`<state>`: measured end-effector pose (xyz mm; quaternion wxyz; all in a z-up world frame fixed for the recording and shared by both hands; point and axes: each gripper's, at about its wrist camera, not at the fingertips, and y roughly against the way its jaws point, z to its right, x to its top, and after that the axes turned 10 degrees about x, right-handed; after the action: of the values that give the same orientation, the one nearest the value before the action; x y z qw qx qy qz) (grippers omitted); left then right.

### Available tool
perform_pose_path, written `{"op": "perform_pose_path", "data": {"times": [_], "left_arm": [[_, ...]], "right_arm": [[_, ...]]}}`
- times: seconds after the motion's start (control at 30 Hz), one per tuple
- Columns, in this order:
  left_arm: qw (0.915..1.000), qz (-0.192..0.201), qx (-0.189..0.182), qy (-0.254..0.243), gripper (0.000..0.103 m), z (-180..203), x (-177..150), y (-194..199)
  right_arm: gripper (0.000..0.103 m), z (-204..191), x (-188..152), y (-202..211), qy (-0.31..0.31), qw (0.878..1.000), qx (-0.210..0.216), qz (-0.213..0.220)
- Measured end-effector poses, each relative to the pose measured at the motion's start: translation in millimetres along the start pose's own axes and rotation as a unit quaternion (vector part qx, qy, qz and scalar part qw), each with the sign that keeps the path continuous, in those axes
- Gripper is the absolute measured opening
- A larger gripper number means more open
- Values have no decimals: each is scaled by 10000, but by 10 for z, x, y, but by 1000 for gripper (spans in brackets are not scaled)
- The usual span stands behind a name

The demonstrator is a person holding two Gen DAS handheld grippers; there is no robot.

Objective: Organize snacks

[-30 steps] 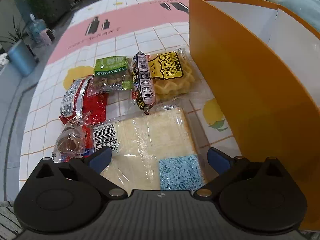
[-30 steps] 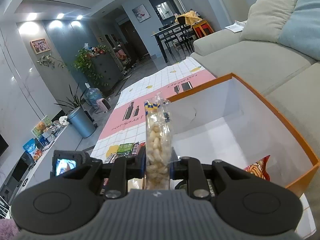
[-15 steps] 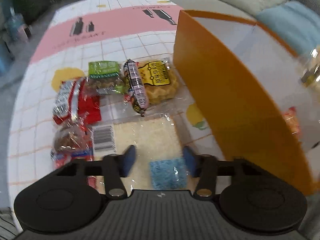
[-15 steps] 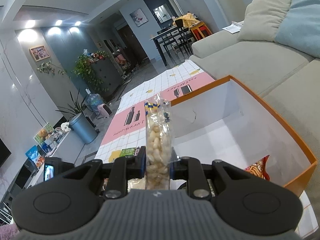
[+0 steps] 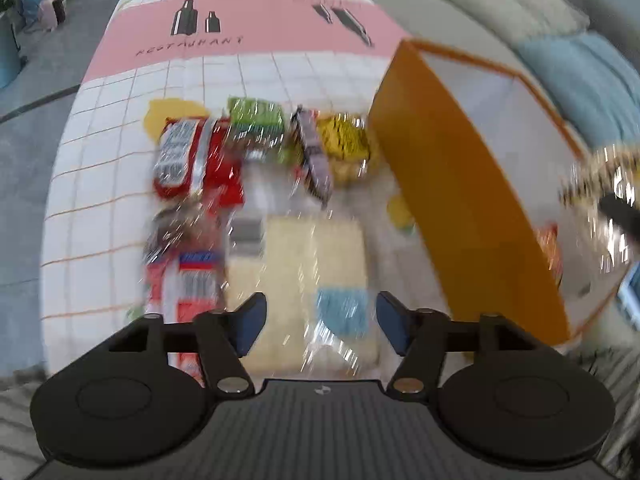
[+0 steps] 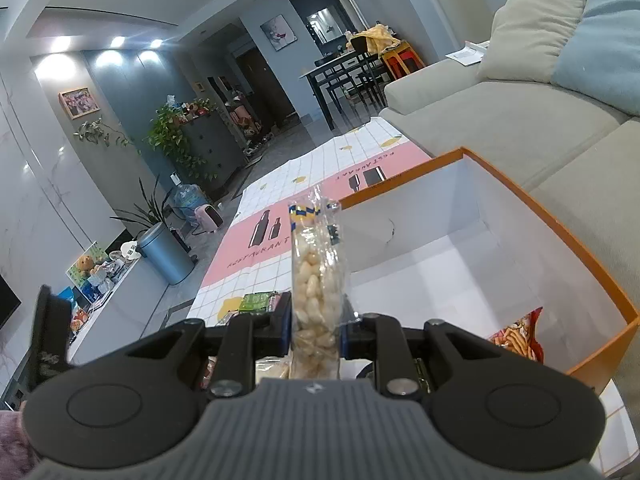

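1 orange box [image 6: 552,224] w/ 1 chip bag [image 6: 520,336]; R fingers [image 6: 316,332] tight on 1 nut pack [image 6: 316,280], L fingers [image 5: 320,320] opening, empty.

The left gripper [image 5: 321,322] pointed steeply downward, its view blurred, and its blue-padded jaws were opening with nothing pressed between the pads. The right gripper [image 6: 315,330] tilted gently below level, its jaws clamped tight on something held upright between the fingertips. A black device at the left edge of the right wrist view could not be identified.
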<state>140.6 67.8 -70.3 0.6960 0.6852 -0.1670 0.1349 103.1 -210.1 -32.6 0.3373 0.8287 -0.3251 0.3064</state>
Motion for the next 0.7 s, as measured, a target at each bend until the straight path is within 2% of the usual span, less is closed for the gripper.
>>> {"op": "perform_pose_path", "data": {"times": [0.17,0.23,0.3,0.47,0.6,0.7], "left_arm": [[9945,112,515,-906,73,211,-328,62],[9918,101,709,-1055,73,291,-392,10],[9915,-34,942,-896,73,310,-402,-72],[9951,-261,837,-460,73,75,-363,-143],[9967,-511,469,-429,73,-178,-328,-178],[9968,-412,439,-523,73,-239,-312,-154]], "right_arm": [[20,4,29,-22,-93,10000,27,-12],[20,-4,20,-34,-70,10000,35,-47],[20,-10,16,-35,-60,10000,33,-61],[20,-9,18,-21,-75,10000,31,-47],[20,34,23,-9,-163,9999,44,-13],[20,33,5,-15,-135,9999,46,-46]]}}
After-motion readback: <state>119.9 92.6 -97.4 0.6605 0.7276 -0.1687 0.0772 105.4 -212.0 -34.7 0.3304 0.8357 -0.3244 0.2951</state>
